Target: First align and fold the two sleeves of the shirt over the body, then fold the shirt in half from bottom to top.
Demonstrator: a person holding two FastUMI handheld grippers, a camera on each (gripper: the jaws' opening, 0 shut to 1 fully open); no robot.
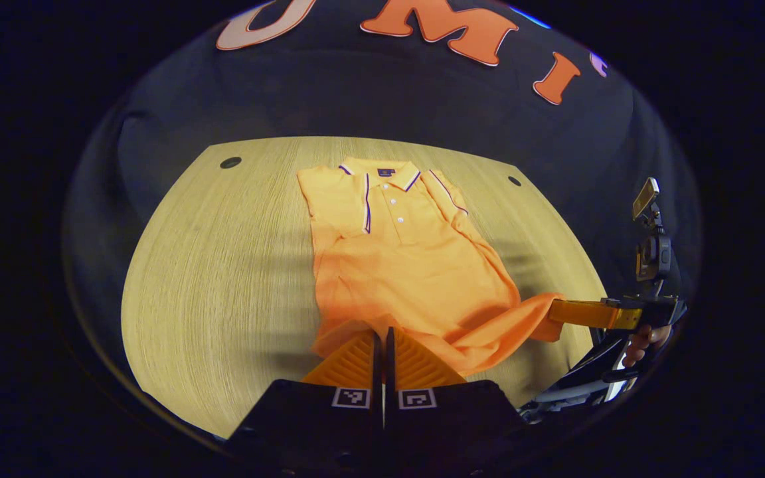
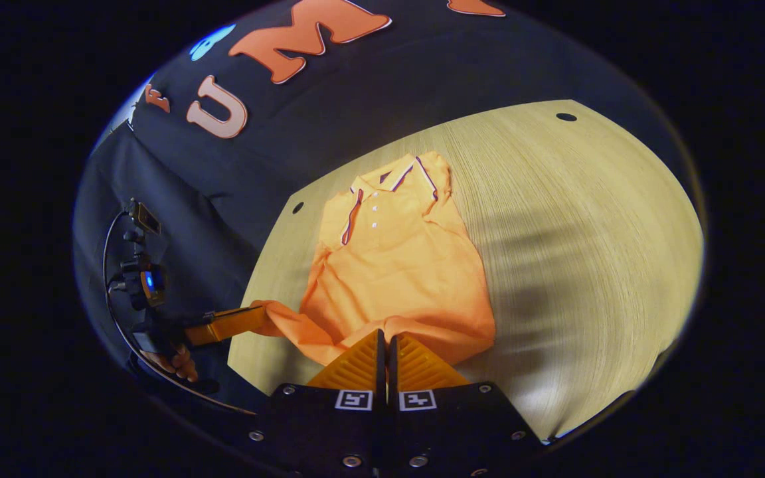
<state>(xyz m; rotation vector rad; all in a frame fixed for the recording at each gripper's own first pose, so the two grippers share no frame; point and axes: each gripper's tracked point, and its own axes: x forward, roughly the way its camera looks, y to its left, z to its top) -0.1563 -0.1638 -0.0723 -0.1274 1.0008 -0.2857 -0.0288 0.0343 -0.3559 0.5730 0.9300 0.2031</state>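
Table: your pale wood-grain table (image 1: 223, 265) carries the shirt, with a small dark hole (image 1: 230, 162) at its far left and another (image 1: 514, 180) at its far right.
Left gripper: your left gripper (image 1: 383, 340) sits at the near hem, left corner; its fingers are pressed together with the cloth's edge pinched between them.
Shirt: the orange polo shirt (image 1: 396, 265) lies flat in the table's middle, collar (image 1: 382, 174) far, hem near. Both sleeves lie folded in over the body. The near hem is lifted off the wood at both corners.
Right gripper: your right gripper (image 2: 384, 342) nips the near hem's right corner, fingers closed on the fabric.
Hand: in the left gripper view your hand (image 1: 645, 342) holds that right gripper off the table's right edge.
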